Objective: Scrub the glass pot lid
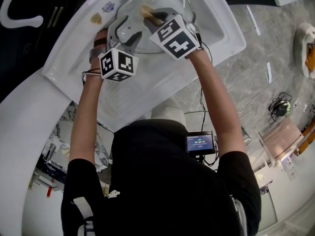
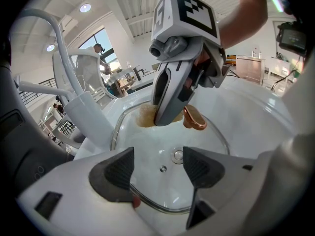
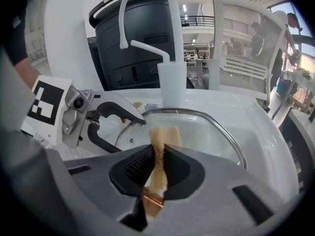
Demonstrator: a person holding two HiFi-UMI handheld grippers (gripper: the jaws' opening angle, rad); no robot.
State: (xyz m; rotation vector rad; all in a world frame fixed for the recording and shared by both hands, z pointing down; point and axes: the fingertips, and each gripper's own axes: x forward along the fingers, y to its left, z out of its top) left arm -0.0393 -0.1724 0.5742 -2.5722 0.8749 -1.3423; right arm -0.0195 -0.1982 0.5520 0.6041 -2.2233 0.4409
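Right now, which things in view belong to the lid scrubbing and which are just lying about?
Job: glass pot lid, in the sink; tan scrubber, clamped in the right gripper; left gripper, jaws apart over the lid's rim.
Lying about: white faucet; stickers on the sink's edge; cable bundle on the floor.

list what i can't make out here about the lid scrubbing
- Left gripper view: the right gripper covers where the scrubber meets the glass lid, so contact is unclear.
- Left gripper view: the lid's near rim runs under the left gripper, whose jaws stand apart; whether they touch it cannot be told.
- Head view: the lid's near half is hidden under both grippers.
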